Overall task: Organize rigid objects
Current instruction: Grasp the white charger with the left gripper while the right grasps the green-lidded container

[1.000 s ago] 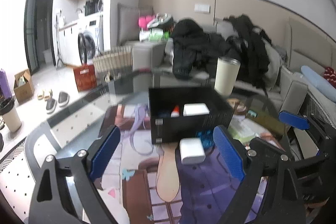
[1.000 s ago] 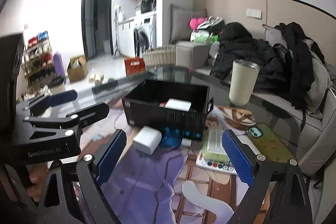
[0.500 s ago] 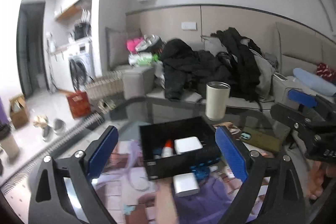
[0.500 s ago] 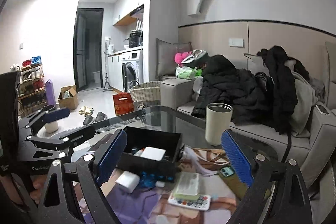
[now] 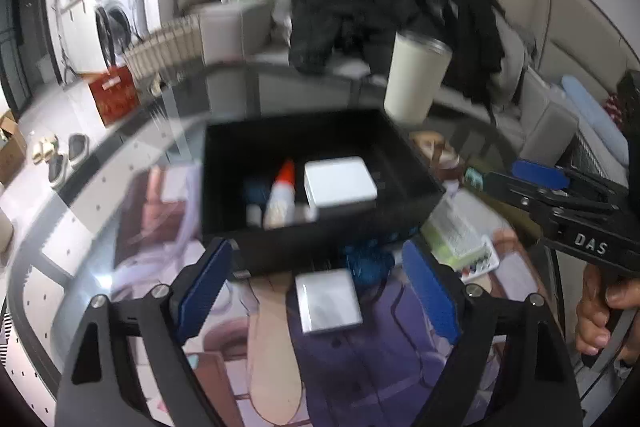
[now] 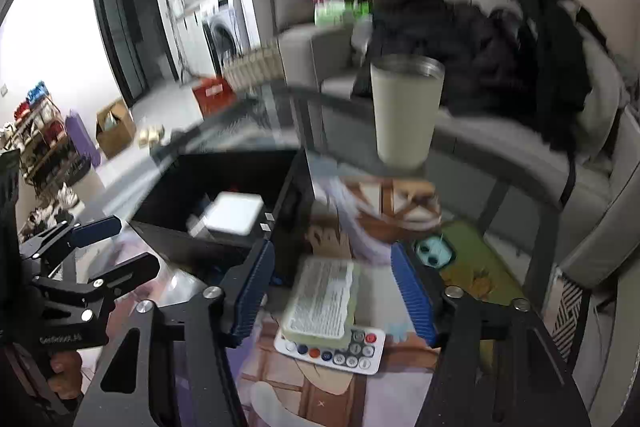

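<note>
Item: white adapter block (image 5: 328, 301) lying on worktop (image 5: 80, 227) just in front of black box (image 5: 320, 251).
L hand-held gripper (image 5: 316, 291): hanging wide open around it, holding nothing.
R hand-held gripper (image 6: 332, 291): spread wide, empty, straddling green case (image 6: 320, 301) sitting on remote (image 6: 360, 351).
Risk: fingers catching box wall w/ little clearance; case sliding off remote.
Room: opening toward viewer.

Ahead of the right gripper stands a cream metal-rimmed tumbler (image 6: 406, 111); behind it, black jackets (image 6: 480, 39) heap on a grey sofa (image 6: 592, 187). A white washing machine (image 5: 116, 23) sits far left.
</note>
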A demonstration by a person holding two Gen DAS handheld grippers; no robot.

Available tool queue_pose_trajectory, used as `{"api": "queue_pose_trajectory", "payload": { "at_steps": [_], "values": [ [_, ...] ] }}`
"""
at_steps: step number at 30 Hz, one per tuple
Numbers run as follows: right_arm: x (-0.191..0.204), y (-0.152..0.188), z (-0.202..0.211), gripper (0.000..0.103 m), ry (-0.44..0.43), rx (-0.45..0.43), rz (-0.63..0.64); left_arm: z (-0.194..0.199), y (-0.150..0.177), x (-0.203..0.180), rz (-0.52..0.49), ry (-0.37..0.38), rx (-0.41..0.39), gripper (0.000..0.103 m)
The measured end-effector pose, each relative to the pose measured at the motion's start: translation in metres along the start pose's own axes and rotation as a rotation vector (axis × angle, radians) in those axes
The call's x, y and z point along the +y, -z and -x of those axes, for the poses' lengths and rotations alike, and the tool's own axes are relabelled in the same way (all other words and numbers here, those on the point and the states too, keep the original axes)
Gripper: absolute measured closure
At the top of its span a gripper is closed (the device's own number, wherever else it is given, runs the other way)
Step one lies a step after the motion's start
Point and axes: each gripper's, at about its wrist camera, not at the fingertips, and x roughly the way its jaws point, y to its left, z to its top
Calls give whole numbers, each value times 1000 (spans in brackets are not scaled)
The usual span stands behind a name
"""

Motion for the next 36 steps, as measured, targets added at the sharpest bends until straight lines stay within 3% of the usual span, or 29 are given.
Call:
{"api": "queue_pose_trajectory", "payload": {
  "at_steps": [6, 16, 20, 24, 30, 36],
  "values": [
    [-1, 12, -47, 42, -32, 158, -17, -38, 11, 1, 15, 35, 151, 25],
    [2, 24, -89, 42, -39, 271, -30, -65, 21, -6, 22, 34, 243, 31],
    [6, 27, -95, 42, -26, 276, -10, -65, 22, -8, 11, 17, 237, 33],
    [4, 30, -94, 46, -36, 278, -20, -63, 20, -10, -3, 19, 230, 62],
    [6, 37, -82, 47, -49, 267, -30, -57, 21, -4, 2, 34, 217, 62],
    [7, 42, -55, 47, -76, 228, -57, -29, 26, -7, -15, 41, 139, 62]
  ]
}}
